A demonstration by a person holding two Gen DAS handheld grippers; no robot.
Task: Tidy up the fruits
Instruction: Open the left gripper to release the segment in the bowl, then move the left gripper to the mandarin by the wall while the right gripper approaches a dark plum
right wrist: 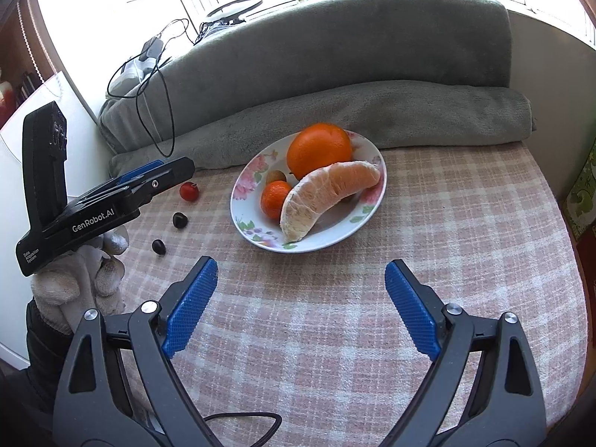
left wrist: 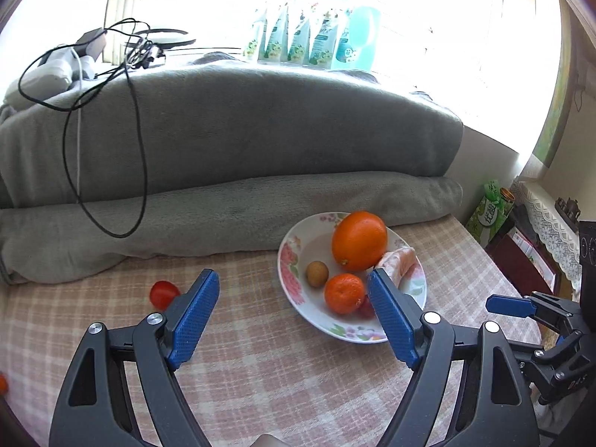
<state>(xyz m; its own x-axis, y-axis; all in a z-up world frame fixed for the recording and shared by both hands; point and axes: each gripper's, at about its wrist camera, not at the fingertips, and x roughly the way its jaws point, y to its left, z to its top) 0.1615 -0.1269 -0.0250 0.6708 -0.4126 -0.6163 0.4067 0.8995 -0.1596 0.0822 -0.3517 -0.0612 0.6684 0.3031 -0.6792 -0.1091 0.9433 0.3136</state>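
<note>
Both grippers, left gripper (left wrist: 294, 294) and right gripper (right wrist: 301, 279), had jaws released; the loose tomato (right wrist: 189, 191) at mid-left could roll from a clumsy pinch.

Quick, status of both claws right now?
Left claw: open, holding nothing, hovering by the plate.
Right claw: open, holding nothing, above the checked cloth.
</note>
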